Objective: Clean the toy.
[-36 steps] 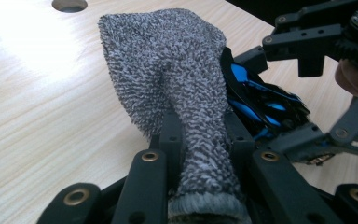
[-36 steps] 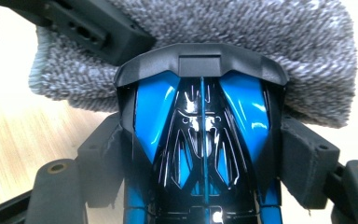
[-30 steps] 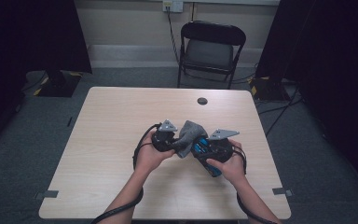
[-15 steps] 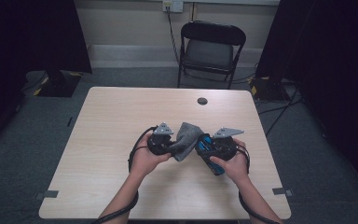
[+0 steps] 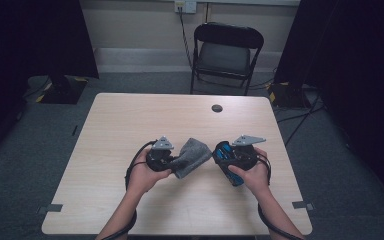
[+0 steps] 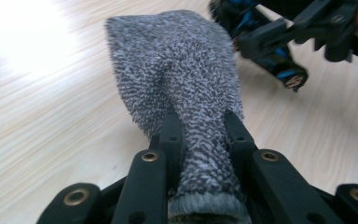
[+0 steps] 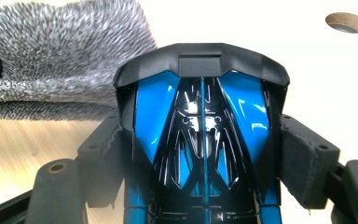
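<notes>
The left gripper (image 6: 200, 135) has its black jaws pinched narrow on a grey, nubby terry cloth (image 6: 182, 70), whose gathered end runs down between the pads and is cut off at the bottom edge of the left gripper view, while its free end fans out above the pale wooden table (image 5: 130, 120). The right gripper (image 7: 205, 154) holds a glossy blue and black toy car (image 7: 200, 121) across its width, the padded jaws set wide against its sides; the car's rear is cut off below. In the high view the cloth (image 5: 190, 156) hangs between the two grippers, just beside the car (image 5: 226, 155), though whether they touch is hard to make out.
</notes>
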The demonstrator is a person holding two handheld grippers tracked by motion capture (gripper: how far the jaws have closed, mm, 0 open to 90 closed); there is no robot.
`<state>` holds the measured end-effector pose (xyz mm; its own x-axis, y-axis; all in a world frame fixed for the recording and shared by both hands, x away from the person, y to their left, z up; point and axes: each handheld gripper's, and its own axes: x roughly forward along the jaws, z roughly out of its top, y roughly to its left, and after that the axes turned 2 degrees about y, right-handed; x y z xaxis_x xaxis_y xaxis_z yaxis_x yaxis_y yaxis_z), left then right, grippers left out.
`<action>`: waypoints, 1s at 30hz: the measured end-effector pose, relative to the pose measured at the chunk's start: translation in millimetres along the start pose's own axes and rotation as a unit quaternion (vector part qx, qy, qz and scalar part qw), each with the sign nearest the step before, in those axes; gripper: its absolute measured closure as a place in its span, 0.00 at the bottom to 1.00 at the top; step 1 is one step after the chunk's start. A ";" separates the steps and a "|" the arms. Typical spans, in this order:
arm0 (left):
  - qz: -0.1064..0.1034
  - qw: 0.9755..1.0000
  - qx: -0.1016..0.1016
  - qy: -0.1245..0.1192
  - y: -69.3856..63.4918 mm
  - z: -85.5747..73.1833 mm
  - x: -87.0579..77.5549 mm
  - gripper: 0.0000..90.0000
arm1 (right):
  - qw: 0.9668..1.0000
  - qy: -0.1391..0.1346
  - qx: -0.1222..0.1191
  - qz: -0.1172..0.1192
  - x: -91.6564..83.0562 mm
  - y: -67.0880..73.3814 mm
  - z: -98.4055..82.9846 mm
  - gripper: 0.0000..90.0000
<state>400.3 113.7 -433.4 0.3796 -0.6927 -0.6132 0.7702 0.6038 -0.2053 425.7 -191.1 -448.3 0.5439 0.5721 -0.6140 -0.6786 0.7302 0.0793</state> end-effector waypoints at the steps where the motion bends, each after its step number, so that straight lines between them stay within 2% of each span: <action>1: 0.005 1.000 -0.004 -0.001 2.6 -1.6 -1.6 0.83 | 1.000 -0.001 0.000 0.001 -0.5 -0.2 0.3 0.28; 5: 0.023 0.999 -0.024 -0.015 11.6 -1.5 -6.1 0.83 | 1.000 -0.004 -0.002 0.011 -1.4 1.9 1.7 0.28; 9: 0.037 0.998 -0.038 -0.031 15.6 8.1 -6.4 0.82 | 1.000 -0.003 -0.012 0.020 -0.1 9.4 4.4 0.28; 11: 0.034 0.998 -0.044 -0.038 16.5 14.0 -4.4 0.82 | 0.999 -0.004 -0.017 0.028 0.9 13.8 5.8 0.28; 14: 0.044 0.997 -0.040 -0.039 15.0 23.8 0.9 0.82 | 0.999 -0.003 -0.026 0.035 2.5 20.1 7.3 0.28; 16: 0.043 0.998 -0.035 -0.042 12.2 30.5 5.7 0.82 | 0.999 0.001 -0.030 0.039 4.1 23.5 7.5 0.28; 20: 0.029 0.999 -0.018 -0.035 1.5 42.5 17.2 0.82 | 0.998 0.007 -0.036 0.041 7.6 27.5 6.4 0.28; 25: 0.012 1.000 -0.001 -0.021 -7.5 45.5 29.3 0.82 | 0.998 0.009 -0.038 0.039 9.8 28.5 3.9 0.28; 30: 0.000 1.000 0.000 -0.015 -9.3 44.3 33.4 0.82 | 0.999 0.008 -0.036 0.036 8.2 25.9 4.0 0.28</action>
<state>428.6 67.4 -418.2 0.3955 -0.7044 -0.5895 0.7704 0.6038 -0.2046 414.6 -166.1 -448.1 0.4844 0.6166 -0.6206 -0.7503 0.6576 0.0676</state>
